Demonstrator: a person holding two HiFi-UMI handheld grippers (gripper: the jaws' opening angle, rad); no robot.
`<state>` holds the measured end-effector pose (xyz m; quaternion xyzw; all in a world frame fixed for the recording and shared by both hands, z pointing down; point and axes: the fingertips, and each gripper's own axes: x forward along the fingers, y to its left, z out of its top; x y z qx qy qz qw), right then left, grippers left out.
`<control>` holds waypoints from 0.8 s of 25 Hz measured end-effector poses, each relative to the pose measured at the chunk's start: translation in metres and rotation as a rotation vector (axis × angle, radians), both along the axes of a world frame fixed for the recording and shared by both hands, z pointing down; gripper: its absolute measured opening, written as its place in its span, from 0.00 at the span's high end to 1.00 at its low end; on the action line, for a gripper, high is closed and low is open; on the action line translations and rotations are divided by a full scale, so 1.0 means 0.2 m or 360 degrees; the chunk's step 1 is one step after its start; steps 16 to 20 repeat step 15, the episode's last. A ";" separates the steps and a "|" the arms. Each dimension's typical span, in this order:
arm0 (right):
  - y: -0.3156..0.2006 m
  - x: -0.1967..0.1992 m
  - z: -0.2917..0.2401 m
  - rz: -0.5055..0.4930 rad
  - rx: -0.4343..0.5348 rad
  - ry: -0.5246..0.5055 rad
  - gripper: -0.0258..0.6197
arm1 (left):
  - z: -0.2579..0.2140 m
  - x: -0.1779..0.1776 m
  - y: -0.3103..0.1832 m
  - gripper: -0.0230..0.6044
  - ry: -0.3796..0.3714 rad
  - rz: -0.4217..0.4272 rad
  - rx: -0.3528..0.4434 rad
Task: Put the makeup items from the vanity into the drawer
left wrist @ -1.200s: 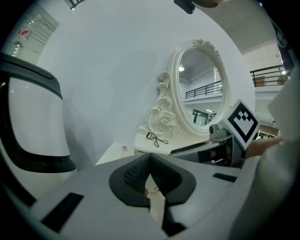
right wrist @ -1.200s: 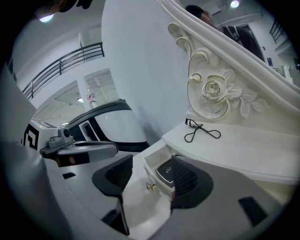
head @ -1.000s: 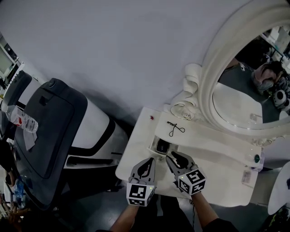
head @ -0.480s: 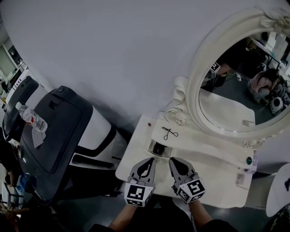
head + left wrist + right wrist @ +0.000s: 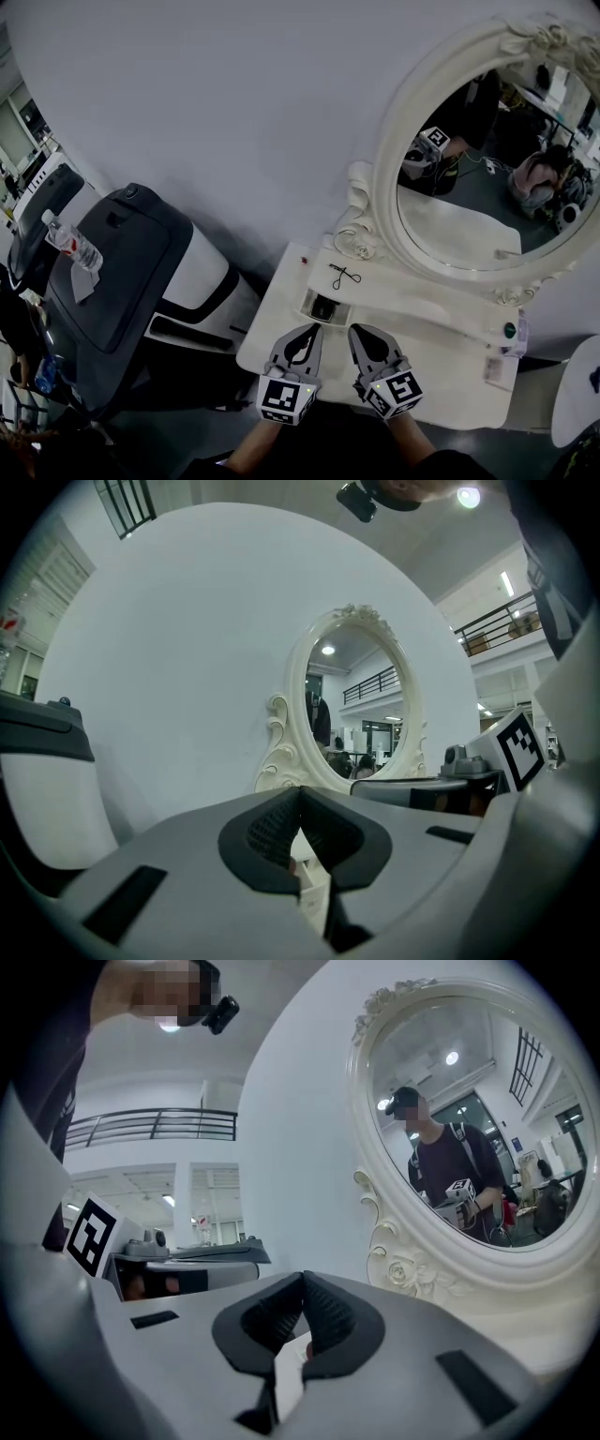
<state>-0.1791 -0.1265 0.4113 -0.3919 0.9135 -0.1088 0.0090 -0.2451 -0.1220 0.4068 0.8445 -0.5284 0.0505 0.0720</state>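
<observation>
In the head view a white vanity [image 5: 441, 375] stands under an oval mirror [image 5: 487, 159]. A small open drawer [image 5: 310, 302] at the vanity's left holds a dark item [image 5: 325, 308]. A black eyelash curler [image 5: 343, 275] lies on the shelf behind it, and a small red item [image 5: 306, 260] sits at the far left corner. My left gripper [image 5: 313, 330] and right gripper [image 5: 356, 329] hover side by side in front of the drawer, both shut with nothing in them. The left gripper [image 5: 300, 794] and the right gripper [image 5: 303, 1279] each point level at the mirror frame.
A green-topped item [image 5: 509, 330] and a small labelled packet [image 5: 495, 366] sit at the vanity's right end. A dark grey and white machine [image 5: 122, 272] with a water bottle [image 5: 70, 244] on it stands left of the vanity. The wall is close behind.
Both grippers have lifted and drawn back from the small drawer toward the vanity's front edge. The right jaws, apart a second ago, are now together. The head view shows more of the mirror.
</observation>
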 end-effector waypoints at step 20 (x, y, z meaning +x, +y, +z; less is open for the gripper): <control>-0.05 0.02 -0.01 -0.0024 0.0022 -0.0010 0.92 | 0.00 0.01 -0.03 0.94 -0.0005 -0.0011 0.0014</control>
